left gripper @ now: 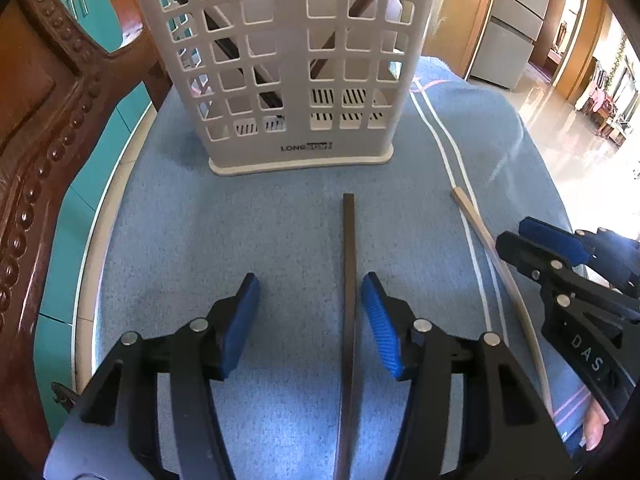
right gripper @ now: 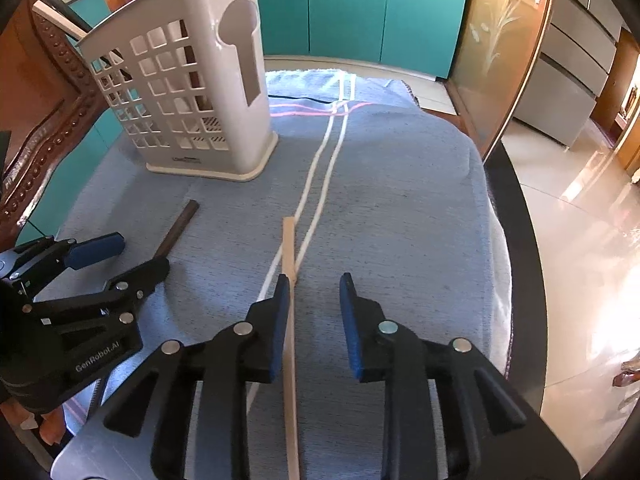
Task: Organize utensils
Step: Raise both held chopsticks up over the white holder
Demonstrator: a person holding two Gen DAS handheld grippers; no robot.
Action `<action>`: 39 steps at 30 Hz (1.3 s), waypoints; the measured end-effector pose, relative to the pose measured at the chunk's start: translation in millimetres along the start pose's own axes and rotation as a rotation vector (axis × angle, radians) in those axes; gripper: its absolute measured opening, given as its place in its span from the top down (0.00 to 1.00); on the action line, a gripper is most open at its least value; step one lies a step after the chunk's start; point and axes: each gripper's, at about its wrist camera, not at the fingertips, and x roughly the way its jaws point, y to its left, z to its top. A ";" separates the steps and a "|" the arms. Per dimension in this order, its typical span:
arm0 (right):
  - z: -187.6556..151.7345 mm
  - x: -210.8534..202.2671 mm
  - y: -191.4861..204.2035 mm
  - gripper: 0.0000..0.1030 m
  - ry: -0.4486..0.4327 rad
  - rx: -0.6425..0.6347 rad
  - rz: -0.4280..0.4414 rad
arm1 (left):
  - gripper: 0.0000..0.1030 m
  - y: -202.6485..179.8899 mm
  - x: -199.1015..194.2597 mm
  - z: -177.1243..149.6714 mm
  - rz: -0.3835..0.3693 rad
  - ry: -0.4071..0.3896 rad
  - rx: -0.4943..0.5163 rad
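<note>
A white lattice utensil holder stands upright on the blue cloth; it also shows in the right wrist view, with dark and pale sticks inside. A dark brown chopstick lies flat between the jaws of my open left gripper, close to the right pad; its far end shows in the right wrist view. A pale wooden chopstick lies between the jaws of my open right gripper, next to the left pad. It also shows in the left wrist view, beside the right gripper.
The blue cloth with two white stripes covers a round table. A carved wooden chair back stands at the left. Teal cabinets are behind. The table edge drops to a shiny floor at the right.
</note>
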 end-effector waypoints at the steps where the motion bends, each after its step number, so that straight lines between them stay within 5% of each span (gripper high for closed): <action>1: 0.0 0.0 -0.4 0.72 0.000 0.001 0.000 | 0.53 -1.4 0.1 0.8 0.000 -0.002 -0.004; 4: -1.3 -0.9 -0.6 0.69 0.000 0.001 0.004 | 0.65 -3.1 -1.2 1.6 -0.003 -0.006 -0.009; 21: -4.1 9.3 10.8 0.56 0.011 -0.049 -0.032 | 0.55 -6.1 9.4 15.9 0.040 -0.034 -0.002; 24: -3.1 9.5 11.7 0.56 0.000 -0.053 -0.034 | 0.56 -5.7 10.8 17.9 0.039 -0.033 -0.004; 25: -2.8 9.8 11.8 0.56 -0.003 -0.054 -0.033 | 0.63 -7.0 10.7 18.4 0.032 -0.034 0.003; 26: -2.5 10.1 11.4 0.56 -0.004 -0.052 -0.028 | 0.69 -8.4 11.1 18.0 0.016 -0.034 0.009; 29: -1.1 9.0 10.0 0.90 -0.009 -0.045 -0.010 | 0.88 -16.1 9.7 16.8 0.005 -0.035 0.051; 34: 0.0 2.4 7.4 0.93 -0.041 -0.024 0.033 | 0.93 -17.9 8.5 18.0 -0.002 -0.056 0.043; 39: 4.8 -42.0 2.4 0.93 -0.225 -0.006 0.081 | 0.93 -19.9 -27.7 16.0 0.010 -0.189 0.046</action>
